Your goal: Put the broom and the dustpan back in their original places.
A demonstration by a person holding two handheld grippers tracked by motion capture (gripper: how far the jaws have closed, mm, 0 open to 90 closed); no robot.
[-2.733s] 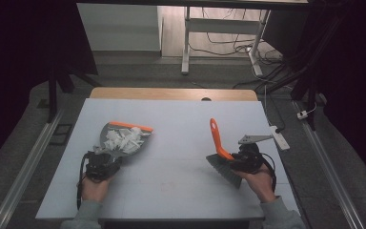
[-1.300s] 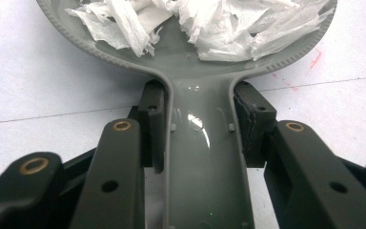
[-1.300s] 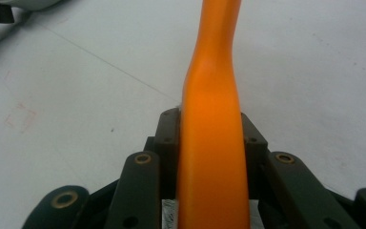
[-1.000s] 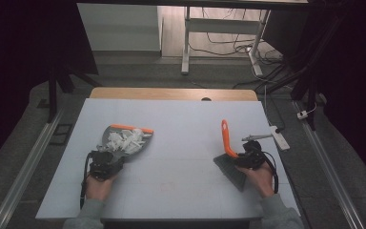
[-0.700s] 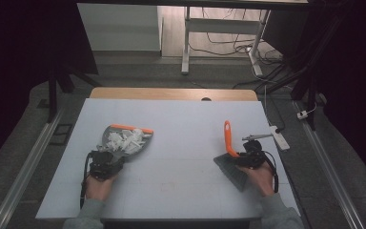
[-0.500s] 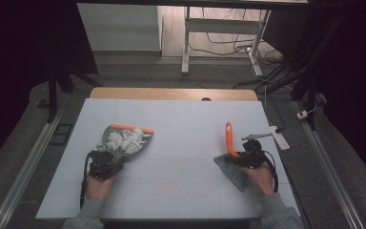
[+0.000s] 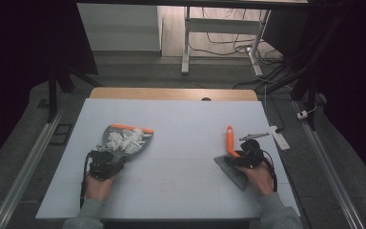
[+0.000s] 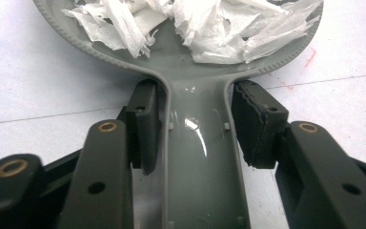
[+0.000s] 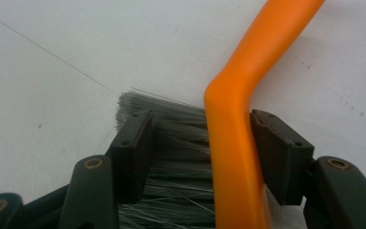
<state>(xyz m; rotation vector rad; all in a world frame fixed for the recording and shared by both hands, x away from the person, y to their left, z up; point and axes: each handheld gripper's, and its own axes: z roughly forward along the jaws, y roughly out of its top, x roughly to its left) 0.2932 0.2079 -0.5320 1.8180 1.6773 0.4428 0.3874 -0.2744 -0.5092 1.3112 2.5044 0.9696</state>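
- Grey dustpan (image 7: pixel 124 140) sits left of centre on the white table (image 7: pixel 186 124) in the high view, orange strip (image 7: pixel 132 128) along its far edge, pan full of white shredded paper (image 7: pixel 126 139).
- Left gripper (image 7: pixel 106 162) is at the lower left of the high view, held by the person's left hand (image 7: pixel 97 186), pointing up-frame at the dustpan's handle end.
- Left gripper view: dustpan handle (image 8: pixel 198 157) runs up the middle between the two black jaws; the jaws have just been opening. Left pad sits right against the handle's edge, right pad (image 8: pixel 255 124) stands a small gap off it, so no clamp on the handle now. Paper shreds (image 8: pixel 195 24) fill the pan at top of frame.
- Brush (image 7: pixel 231 160) lies right of centre in the high view, flat on the table, orange handle (image 7: pixel 229 139) pointing up-frame, grey bristles (image 7: pixel 233 172) toward the lower right.
- Right gripper (image 7: pixel 245 155) is at the brush, held by the right hand (image 7: pixel 259 176) at lower right.
- Right gripper view: orange handle (image 9: pixel 240 143) and grey bristles (image 9: pixel 171 157) both lie between the jaws, which have just been opening and stand wide. Right pad (image 9: pixel 276 152) is close beside the handle, contact hard to tell; left pad is at the bristle edge. No squeeze visible.
- Dustpan and brush lie well apart, bare table between them.
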